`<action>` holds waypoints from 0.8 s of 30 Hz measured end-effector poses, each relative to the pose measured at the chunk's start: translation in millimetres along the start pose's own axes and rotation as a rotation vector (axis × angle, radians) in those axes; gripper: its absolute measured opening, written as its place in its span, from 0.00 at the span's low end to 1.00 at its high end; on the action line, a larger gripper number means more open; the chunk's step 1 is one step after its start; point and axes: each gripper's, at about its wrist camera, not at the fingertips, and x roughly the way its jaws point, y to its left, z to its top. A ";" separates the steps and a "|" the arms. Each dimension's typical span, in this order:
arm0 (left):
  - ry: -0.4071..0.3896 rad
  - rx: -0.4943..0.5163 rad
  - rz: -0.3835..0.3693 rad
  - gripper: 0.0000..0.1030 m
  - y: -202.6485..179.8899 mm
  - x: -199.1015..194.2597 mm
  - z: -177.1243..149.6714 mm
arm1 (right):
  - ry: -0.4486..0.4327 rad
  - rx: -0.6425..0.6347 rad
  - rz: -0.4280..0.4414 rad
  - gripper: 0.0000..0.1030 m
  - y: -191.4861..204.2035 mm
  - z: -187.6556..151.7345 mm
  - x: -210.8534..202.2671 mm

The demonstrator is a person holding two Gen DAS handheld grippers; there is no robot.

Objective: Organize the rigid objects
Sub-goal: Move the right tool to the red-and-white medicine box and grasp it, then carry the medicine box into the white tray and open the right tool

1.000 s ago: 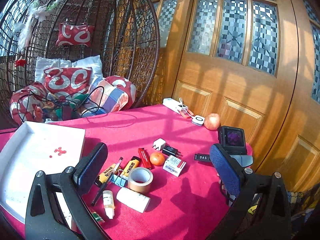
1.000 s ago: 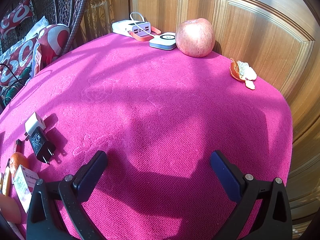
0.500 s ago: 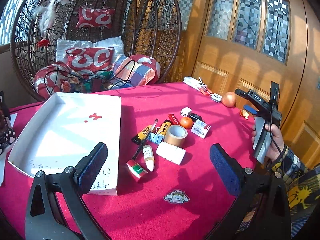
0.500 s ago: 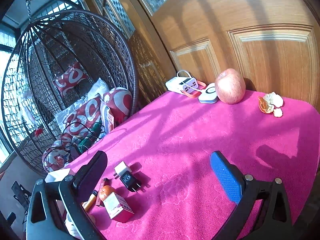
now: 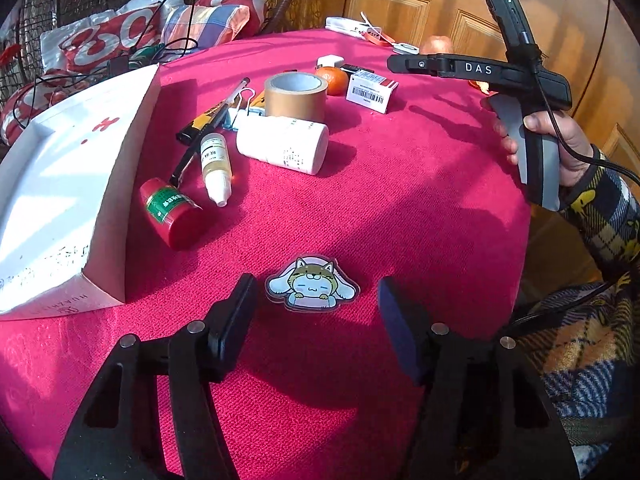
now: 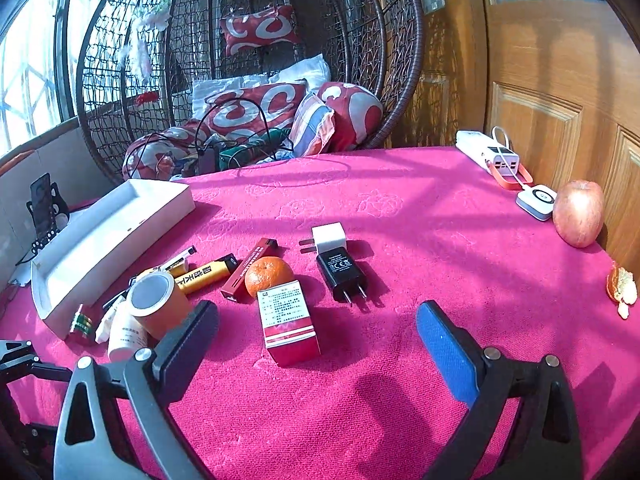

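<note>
My left gripper [image 5: 318,314] is open and low over the red cloth, its fingers on either side of a flat cartoon cat badge [image 5: 313,285]. Beyond it lie a red bottle [image 5: 170,210], a dropper bottle [image 5: 216,168], a white bottle [image 5: 282,144], a tape roll [image 5: 295,94], pens and a red-and-white box [image 5: 370,89]. The white tray [image 5: 104,184] stands at the left. My right gripper [image 6: 318,344] is open above the table, just short of the same box [image 6: 289,320]. A tangerine [image 6: 268,276] and a black plug [image 6: 341,270] lie behind the box.
An apple [image 6: 579,218], a power bank [image 6: 489,154], a white puck [image 6: 536,201] and orange peel [image 6: 622,286] lie by the wooden door at the right edge. A wicker hanging chair [image 6: 248,60] with cushions stands behind the table. The right hand-held unit [image 5: 532,120] shows at right.
My left gripper has dropped low and forward onto the badge. My right gripper has swung left and tilted toward the clutter, so the box and plugs now sit in front of it.
</note>
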 end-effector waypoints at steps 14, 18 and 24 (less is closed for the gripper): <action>-0.002 -0.007 0.006 0.46 1.1 -1.7 0.7 | 0.209 -0.101 -0.009 0.34 19.6 -2.2 54.0; -0.015 -0.010 0.013 0.44 1.6 -3.2 1.1 | 0.192 -0.061 -0.006 0.30 13.6 -3.8 48.5; -0.078 -0.015 0.049 0.44 4.6 -19.1 8.3 | 0.095 0.004 0.016 0.30 6.0 1.7 15.8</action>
